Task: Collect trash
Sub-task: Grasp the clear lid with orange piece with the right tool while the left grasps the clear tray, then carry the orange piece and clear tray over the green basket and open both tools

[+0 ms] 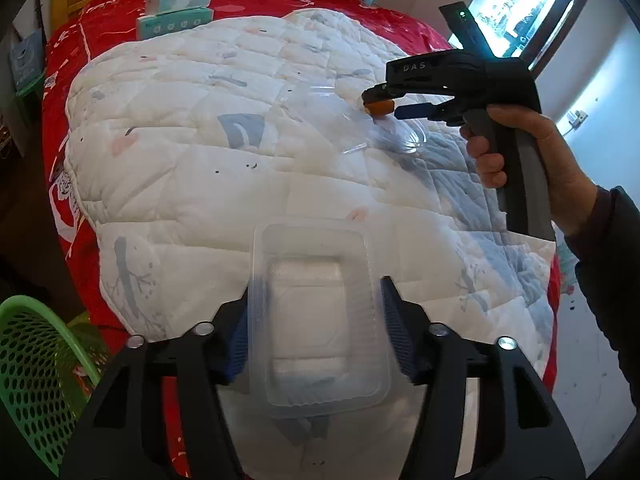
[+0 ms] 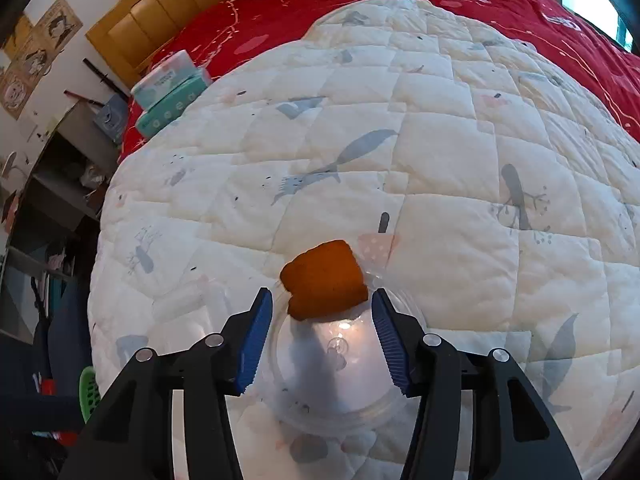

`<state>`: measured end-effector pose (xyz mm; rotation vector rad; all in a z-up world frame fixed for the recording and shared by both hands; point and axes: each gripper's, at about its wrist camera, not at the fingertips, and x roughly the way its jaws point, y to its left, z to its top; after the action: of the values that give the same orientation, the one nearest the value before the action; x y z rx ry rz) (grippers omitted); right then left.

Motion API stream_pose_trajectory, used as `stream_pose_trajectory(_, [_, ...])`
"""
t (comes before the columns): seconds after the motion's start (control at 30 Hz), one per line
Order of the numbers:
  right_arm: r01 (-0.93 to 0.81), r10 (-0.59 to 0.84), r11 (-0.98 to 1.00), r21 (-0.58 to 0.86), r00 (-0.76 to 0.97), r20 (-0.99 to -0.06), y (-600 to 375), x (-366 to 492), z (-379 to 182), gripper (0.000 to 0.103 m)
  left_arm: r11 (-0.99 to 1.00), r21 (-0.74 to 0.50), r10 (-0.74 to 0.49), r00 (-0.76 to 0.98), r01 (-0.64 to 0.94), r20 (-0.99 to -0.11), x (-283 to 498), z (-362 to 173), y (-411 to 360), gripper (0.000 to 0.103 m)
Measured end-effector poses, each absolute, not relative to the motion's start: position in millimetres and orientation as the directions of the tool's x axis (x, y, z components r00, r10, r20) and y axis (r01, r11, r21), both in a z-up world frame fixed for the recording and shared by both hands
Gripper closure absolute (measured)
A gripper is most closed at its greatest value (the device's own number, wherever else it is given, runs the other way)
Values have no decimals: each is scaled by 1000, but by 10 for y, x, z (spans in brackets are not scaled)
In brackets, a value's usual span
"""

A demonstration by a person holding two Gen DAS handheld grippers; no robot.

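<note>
A clear rectangular plastic tray (image 1: 320, 320) sits between the blue pads of my left gripper (image 1: 318, 286), which press on its long sides above the white quilt (image 1: 180, 184). Farther up the bed, my right gripper (image 1: 384, 104) is held by a hand (image 1: 540, 160). In the right wrist view, my right gripper (image 2: 322, 294) stands over a clear round plastic bowl (image 2: 336, 376) lying on the quilt. An orange spongy chunk (image 2: 324, 284) rests at the bowl's far rim, between the fingertips with a gap on each side.
A green perforated basket (image 1: 36, 372) stands beside the bed at lower left. Two tissue packs (image 1: 176, 8) lie on the red bedspread (image 1: 100, 28) near the yellow headboard (image 2: 160, 12). Shelves with clutter (image 2: 60, 184) line the left wall.
</note>
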<state>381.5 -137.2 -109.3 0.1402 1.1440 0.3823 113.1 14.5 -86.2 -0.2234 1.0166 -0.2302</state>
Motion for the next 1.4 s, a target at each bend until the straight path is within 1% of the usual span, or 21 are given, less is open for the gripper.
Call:
stream_pose_trajectory(0.1, [-211, 358, 931, 298, 363, -861, -1362, 3845, -1138, 56, 953, -291, -289, 517, 81, -805, 1134, -853, 152, 47])
stream_pose_trajectory(0.23, [-199, 352, 934, 296, 376, -857, -1378, 3854, -1149, 63, 950, -300, -296, 532, 82, -793, 1117, -806, 163, 48])
stream_pose_trajectory(0.47, [-204, 359, 932, 299, 406, -841, -1490, 3728, -996, 65, 941, -333, -307, 561, 59, -769, 1048, -694, 255, 48])
stream_pose_trajectory(0.73, [-270, 413, 907, 322, 436, -800, -1547, 3303, -563, 65, 942, -335, -281, 614, 29, -737, 747, -467, 455, 48])
stream_pose_trajectory(0.87, [-339, 457, 881, 330, 435, -776, -1462, 2967, -337, 65, 943, -331, -246, 639, -14, -728, 514, -388, 671, 48])
stream_pose_trajectory(1.07, [-425, 530, 830, 362, 398, -749, -1198, 2506, -172, 65, 939, -330, -188, 660, -96, -727, 156, -371, 1034, 48])
stream_pose_trajectory(1.4, [-584, 612, 723, 368, 296, -733, -415, 1822, -95, 65, 909, -300, -49, 639, -290, -768, -402, -583, 1793, 48])
